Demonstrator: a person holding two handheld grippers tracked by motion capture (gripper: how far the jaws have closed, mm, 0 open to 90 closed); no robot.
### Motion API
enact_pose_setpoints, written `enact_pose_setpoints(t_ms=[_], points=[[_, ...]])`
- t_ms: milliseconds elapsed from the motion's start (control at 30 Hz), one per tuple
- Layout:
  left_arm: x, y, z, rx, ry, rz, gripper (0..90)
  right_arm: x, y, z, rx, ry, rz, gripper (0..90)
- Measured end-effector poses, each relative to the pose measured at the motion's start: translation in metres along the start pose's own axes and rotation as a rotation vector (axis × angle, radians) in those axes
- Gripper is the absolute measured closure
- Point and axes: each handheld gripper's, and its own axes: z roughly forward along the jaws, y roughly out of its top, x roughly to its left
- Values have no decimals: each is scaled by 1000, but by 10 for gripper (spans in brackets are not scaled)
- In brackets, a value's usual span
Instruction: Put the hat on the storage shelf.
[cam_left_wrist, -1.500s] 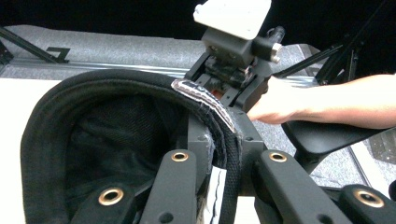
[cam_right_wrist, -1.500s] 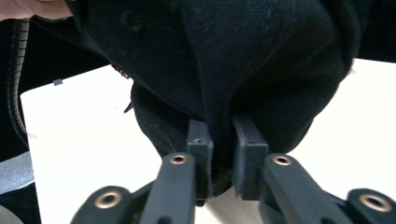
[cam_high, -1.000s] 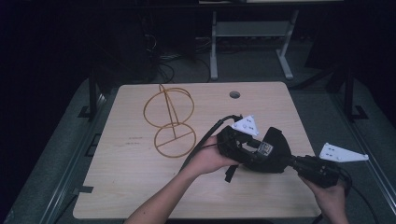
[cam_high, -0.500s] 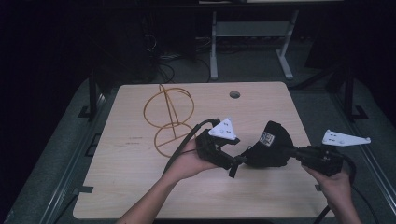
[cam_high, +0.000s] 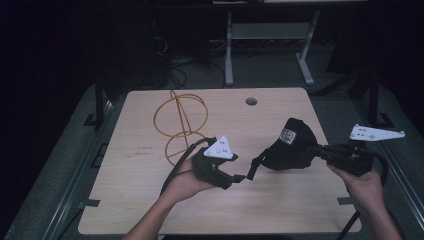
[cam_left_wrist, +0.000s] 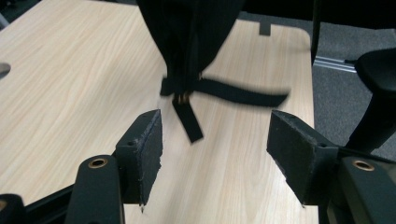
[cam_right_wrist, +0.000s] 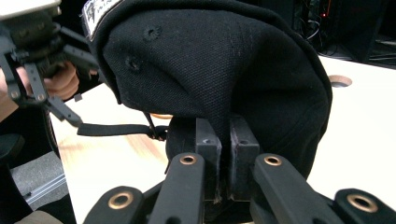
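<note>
Two grippers work low in the frame over the bench (cam_high: 150, 200). Nearest, the left gripper (cam_high: 235, 178) has just been opening; its jaws stand spread with nothing between them, aimed right at the black cap's loose strap (cam_left_wrist: 233, 92), which dangles just beyond and runs crosswise to them. Right of centre, the right gripper (cam_right_wrist: 224, 154) has its jaws pressed together, pinching the black cap (cam_high: 292, 145) and holding it above the bench. Farther back, upper left, stands an orange wire stand (cam_high: 180, 122).

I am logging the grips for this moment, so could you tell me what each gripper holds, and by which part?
The right gripper pinches a fold of the black cap's fabric. The left gripper holds nothing; its jaws have just been opening, the cap's strap hanging beyond them.
</note>
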Motion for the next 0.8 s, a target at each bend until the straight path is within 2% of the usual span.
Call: enact_pose_setpoints(t_ms=[200,333,633,800], points=[[0,-22,-3,9,9,-23,342,0,11,1,9,0,-14,846],[1,-32,-6,0,3,-54,335,-1,17,2,14,0,-14,844],[-1,-47,-11,-7,24,-75,296,-1,30,2,16,-21,-26,844],[-1,-60,-15,-11,52,-76,276,2,45,4,14,-19,-41,844]])
